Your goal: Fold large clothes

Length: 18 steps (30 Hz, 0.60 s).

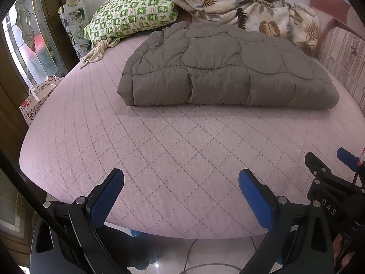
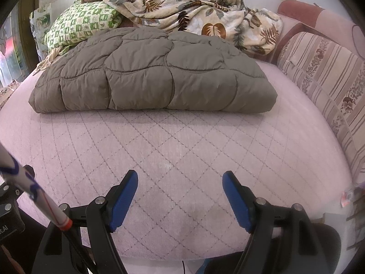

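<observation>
The grey quilt (image 1: pixel 228 68) lay folded into a thick pad on the pink bed (image 1: pixel 159 159), toward twelve o'clock from both grippers and well apart from them; its folded edge faced the cameras. The left gripper (image 1: pixel 181 178) hung above the near edge of the bed with its jaws spread wide and nothing between them. The right gripper (image 2: pixel 180 179) did likewise, its blue pads (image 2: pixel 124 201) parted over bare mattress. In the left view the right gripper's body showed at three o'clock, just beside the left one. Behind the quilt, at eleven o'clock, sat a green pillow (image 1: pixel 132 16), and at one o'clock a leaf-print blanket (image 1: pixel 239 6) lay crumpled, touching the quilt's far side. A striped cushion (image 2: pixel 324 77) ran along the bed at two o'clock in the right view. A gift bag (image 1: pixel 36 100) stood off the bed at nine o'clock in the left view.
</observation>
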Each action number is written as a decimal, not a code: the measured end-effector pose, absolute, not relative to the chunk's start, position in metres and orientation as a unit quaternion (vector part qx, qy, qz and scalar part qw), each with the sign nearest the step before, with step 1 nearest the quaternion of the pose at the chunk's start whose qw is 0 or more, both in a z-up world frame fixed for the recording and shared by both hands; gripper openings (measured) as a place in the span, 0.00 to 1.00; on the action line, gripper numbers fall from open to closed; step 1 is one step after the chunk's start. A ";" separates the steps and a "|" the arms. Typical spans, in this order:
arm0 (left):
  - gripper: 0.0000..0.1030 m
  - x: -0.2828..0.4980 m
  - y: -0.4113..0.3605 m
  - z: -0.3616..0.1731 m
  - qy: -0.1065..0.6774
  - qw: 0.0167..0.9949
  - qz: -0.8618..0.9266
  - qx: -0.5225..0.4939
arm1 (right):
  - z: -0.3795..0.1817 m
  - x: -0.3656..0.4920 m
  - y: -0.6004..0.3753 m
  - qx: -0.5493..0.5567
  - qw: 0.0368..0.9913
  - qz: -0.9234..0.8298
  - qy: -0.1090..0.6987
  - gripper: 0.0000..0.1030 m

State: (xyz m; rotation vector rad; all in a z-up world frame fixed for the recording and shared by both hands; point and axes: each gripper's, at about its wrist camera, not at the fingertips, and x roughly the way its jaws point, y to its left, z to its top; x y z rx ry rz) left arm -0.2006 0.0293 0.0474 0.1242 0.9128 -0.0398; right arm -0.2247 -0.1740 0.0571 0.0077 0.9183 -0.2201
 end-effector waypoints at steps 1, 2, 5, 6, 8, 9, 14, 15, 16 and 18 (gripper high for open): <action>0.97 -0.200 0.030 0.047 0.443 0.895 -0.020 0.059 | 0.057 -0.225 -0.174 0.003 0.890 -0.106 0.443 0.78; 0.97 -0.200 0.029 0.046 0.444 0.894 -0.021 0.058 | 0.056 -0.224 -0.173 0.003 0.889 -0.105 0.445 0.78; 0.97 -0.201 0.029 0.045 0.445 0.893 -0.022 0.058 | 0.054 -0.224 -0.173 0.003 0.888 -0.103 0.447 0.78; 0.97 -0.200 0.029 0.045 0.445 0.893 -0.023 0.058 | 0.054 -0.223 -0.173 0.002 0.888 -0.103 0.447 0.78; 0.97 -0.200 0.029 0.045 0.445 0.893 -0.023 0.058 | 0.055 -0.223 -0.172 0.001 0.889 -0.103 0.447 0.79; 0.97 -0.200 0.029 0.044 0.446 0.893 -0.024 0.058 | 0.055 -0.223 -0.172 0.001 0.889 -0.103 0.447 0.79; 0.97 -0.198 0.029 0.041 0.453 0.889 -0.024 0.057 | 0.054 -0.223 -0.172 0.001 0.889 -0.102 0.447 0.79; 0.97 -0.197 0.029 0.040 0.454 0.889 -0.024 0.057 | 0.054 -0.222 -0.172 0.000 0.888 -0.103 0.448 0.79; 0.97 -0.197 0.030 0.040 0.455 0.889 -0.024 0.057 | 0.053 -0.223 -0.171 0.000 0.888 -0.104 0.448 0.79; 0.97 -0.197 0.030 0.039 0.455 0.888 -0.024 0.056 | 0.052 -0.222 -0.171 -0.001 0.887 -0.103 0.451 0.79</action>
